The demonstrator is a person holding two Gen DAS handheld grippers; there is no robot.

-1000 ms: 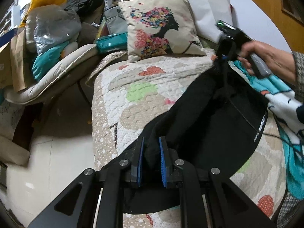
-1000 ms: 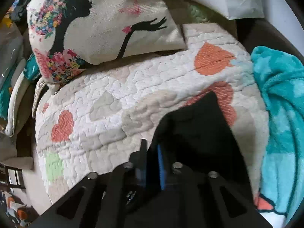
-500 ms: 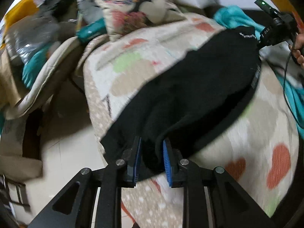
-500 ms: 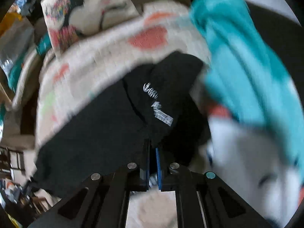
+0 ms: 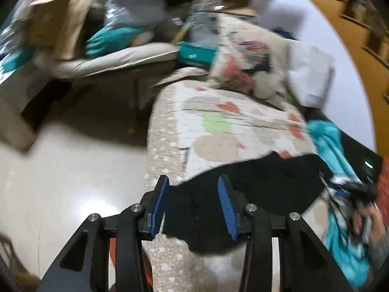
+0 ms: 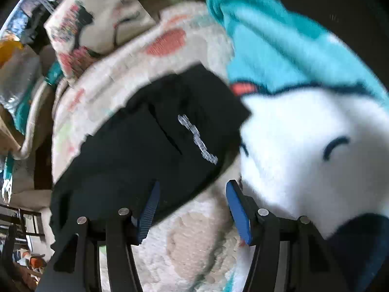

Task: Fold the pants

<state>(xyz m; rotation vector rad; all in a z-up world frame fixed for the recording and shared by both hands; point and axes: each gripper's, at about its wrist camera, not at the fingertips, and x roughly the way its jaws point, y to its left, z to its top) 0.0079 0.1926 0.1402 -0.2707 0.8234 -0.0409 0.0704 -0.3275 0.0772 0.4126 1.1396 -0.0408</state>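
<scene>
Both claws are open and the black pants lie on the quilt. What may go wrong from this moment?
1. The pants lie near the quilt's edge above the floor; one end may slide off.
2. The left claw is open around the cloth; moving away may snag and spoil the fold.
3. In the right wrist view, the teal blanket touches the pants beside the right claw; the next grasp may catch it too.

A quilt (image 5: 233, 131) with hearts covered the bed, a printed pillow (image 5: 248, 70) at its head. Beside it lay pale glossy floor (image 5: 73, 175) and, seemingly, a cluttered chair (image 5: 109, 60). A white wall (image 5: 313, 31) stood behind.
</scene>
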